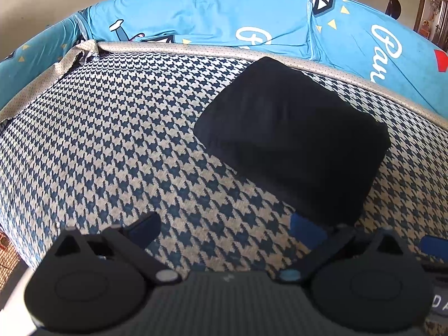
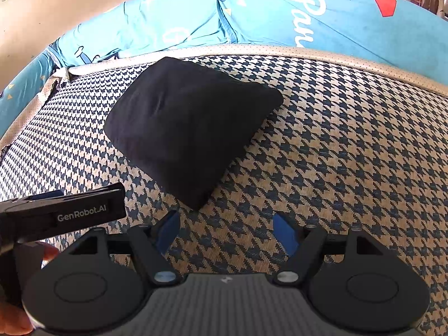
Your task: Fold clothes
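Black garment (image 2: 184, 128) sitting as a compact, thick, roughly square bundle on the houndstooth cushion (image 2: 350, 145), toward the back edge, near the beige dotted piping (image 2: 322, 53). Looks folded already: edges squared, layers stacked, no sleeve or hem trailing out. Fits a finished fold; fits equally a bundle laid down that way. Can't settle which from this.

Left gripper (image 1: 224, 226): released, jaws spread wide, nothing between them, blue pads (image 1: 305, 228) clear of fabric, though right pad close to the bundle's near corner. Right gripper (image 2: 226, 231): also released, jaws apart, empty, near corner of bundle just ahead of left pad. Left gripper's body (image 2: 84, 212) visible alongside in the right view, with part of a hand (image 2: 16, 322) at the lower left edge.

Risks:
- Near corner close to both tools. Any forward drift with jaws open likely snags the top layer and peels the fold open.
- Bundle thick and soft, top slightly domed. Single-sided pinch probably lifts only upper layers, rest slumps out.
- Cushion rounded, woven and grippy. Dragging instead of lifting likely rolls the bottom layer under.
- Black on black: layer edges barely readable, easy to misjudge which fold edge is being grabbed.
- Blue printed cover (image 2: 280, 14) behind, loose and wrinkled. Pushing the bundle back could jam it into the seam.
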`<state>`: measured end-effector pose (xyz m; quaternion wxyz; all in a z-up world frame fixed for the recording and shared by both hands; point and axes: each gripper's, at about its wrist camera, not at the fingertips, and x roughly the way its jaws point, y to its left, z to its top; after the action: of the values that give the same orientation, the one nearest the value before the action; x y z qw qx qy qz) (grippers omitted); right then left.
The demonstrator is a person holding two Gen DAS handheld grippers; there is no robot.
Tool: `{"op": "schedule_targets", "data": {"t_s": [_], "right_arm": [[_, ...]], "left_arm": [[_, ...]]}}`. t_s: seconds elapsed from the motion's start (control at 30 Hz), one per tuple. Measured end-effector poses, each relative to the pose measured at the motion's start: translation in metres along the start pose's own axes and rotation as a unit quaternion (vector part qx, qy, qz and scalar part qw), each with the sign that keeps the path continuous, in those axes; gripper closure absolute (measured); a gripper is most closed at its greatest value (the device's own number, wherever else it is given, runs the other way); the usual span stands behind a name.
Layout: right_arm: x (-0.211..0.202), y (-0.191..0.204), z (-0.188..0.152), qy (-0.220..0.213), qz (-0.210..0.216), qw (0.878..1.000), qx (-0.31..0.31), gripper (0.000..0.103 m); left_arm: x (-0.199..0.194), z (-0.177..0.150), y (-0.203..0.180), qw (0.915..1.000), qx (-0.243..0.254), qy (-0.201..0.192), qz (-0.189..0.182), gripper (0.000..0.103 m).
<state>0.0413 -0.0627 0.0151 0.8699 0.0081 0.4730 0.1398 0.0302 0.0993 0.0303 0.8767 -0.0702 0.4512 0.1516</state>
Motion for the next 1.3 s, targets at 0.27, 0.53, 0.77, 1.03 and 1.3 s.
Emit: {"op": "schedule_targets", "data": {"t_s": [0.27,0.53,0.77,1.03,1.3], "right_arm": [[0.0023,0.0002,0.0010,0.008,0.003,1.000,0.006,0.029],[0.0028,0.0012,0.0010,0.010,0.003,1.000,0.004,0.029],[0.0033,0.0021,0.0013,0.013,0.003,1.000,0.002,0.029],[0.0049,0.0038,0.0009,0.015,0.001,1.000,-0.002,0.029],[0.0059,0.0051,0.0003,0.019,0.002,1.000,-0.009,0.029]], "left_arm": [[0.0030,0.0007,0.0021,0.9999,-0.008,0.009,0.003,0.000],[0.0021,0.0003,-0.0001,0.9997,0.001,0.005,0.024,0.000],[0.0043,0.0006,0.0021,0.9996,-0.007,0.012,0.026,0.000],[0.0043,0.0007,0.0050,0.9995,-0.019,0.015,0.020,0.000],[0.0037,0.0009,0.0018,0.9997,-0.013,0.011,0.020,0.000]]}}
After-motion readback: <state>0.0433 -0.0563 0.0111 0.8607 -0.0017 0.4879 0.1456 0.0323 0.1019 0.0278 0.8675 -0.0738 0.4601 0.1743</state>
